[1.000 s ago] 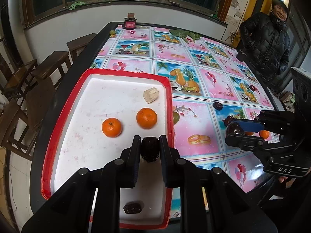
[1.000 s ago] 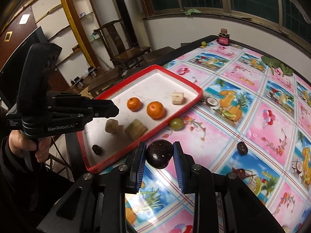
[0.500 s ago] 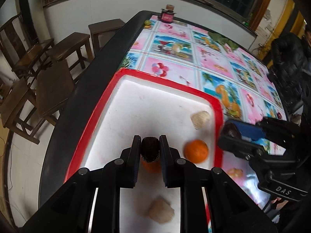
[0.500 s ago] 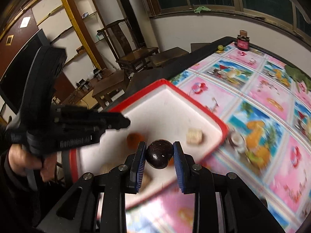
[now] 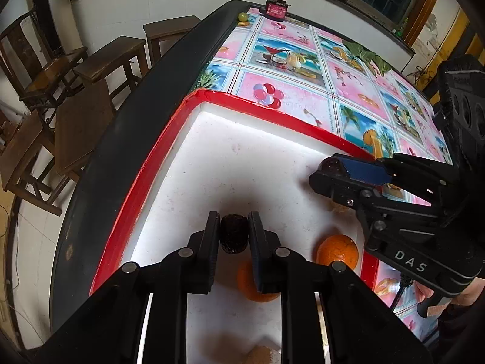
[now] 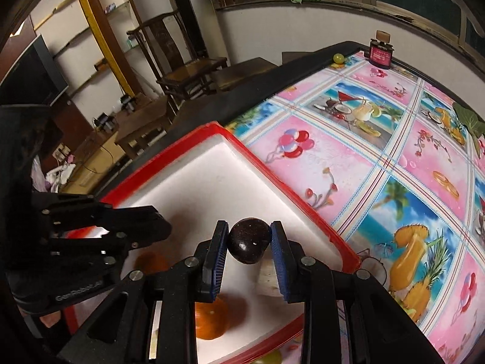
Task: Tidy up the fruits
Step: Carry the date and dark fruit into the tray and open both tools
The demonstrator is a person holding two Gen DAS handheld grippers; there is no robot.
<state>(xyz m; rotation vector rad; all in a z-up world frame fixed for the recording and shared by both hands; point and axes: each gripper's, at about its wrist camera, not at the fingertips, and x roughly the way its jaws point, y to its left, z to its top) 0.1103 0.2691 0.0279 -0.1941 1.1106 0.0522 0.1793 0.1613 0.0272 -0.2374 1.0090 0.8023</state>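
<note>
Hovering over the tray's [image 5: 145, 179] far half, the left claw [image 5: 233, 236] pinches a dark wrinkled fruit [image 5: 233, 238] and the right claw [image 6: 249, 244] a round dark one [image 6: 249, 239], bare tray floor directly below both.

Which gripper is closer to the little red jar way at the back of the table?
Right, though barely. The right gripper sits a little farther up the tray toward the red jar; the left gripper hangs a bit farther back.

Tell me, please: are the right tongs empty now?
No, the right tongs are closed on a dark round fruit above the red-rimmed tray.
</note>
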